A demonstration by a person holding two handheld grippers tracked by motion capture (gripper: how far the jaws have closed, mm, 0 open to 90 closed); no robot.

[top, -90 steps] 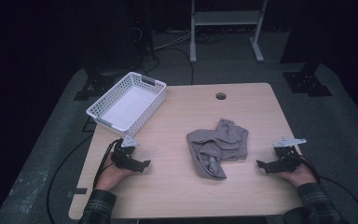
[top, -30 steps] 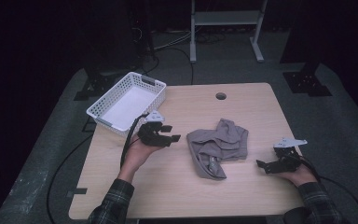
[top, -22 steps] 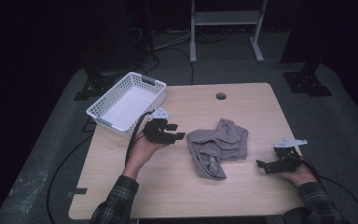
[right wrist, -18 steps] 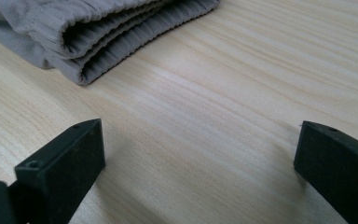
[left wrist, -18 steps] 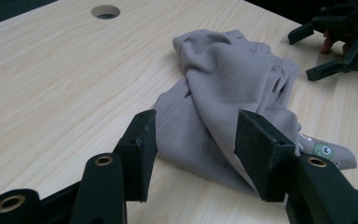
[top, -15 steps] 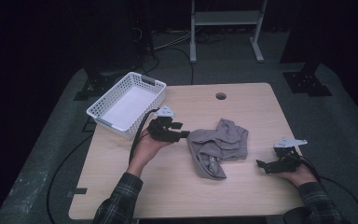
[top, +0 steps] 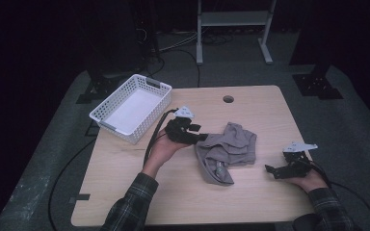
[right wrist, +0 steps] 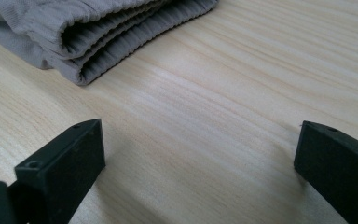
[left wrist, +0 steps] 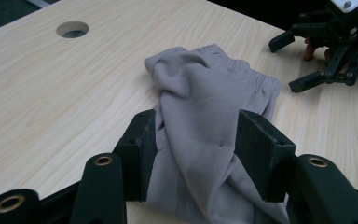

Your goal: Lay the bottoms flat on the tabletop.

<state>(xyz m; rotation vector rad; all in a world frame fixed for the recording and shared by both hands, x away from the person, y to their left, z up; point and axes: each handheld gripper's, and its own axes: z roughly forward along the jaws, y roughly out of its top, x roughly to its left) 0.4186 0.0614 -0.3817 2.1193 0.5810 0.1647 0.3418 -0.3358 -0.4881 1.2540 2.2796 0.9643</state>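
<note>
The crumpled grey fabric garment [top: 227,151] lies mid-table, not yet lifted. The left gripper [top: 198,137] is at its 9 o'clock edge, jaws half-closed around a fold [left wrist: 200,140] without a firm pinch that I can confirm. The right gripper [top: 271,170], jaws apart and empty, rests at 4 o'clock. The white slatted plastic basket [top: 107,119] at 10 o'clock holds nothing, so nearly all the work remains.
</note>
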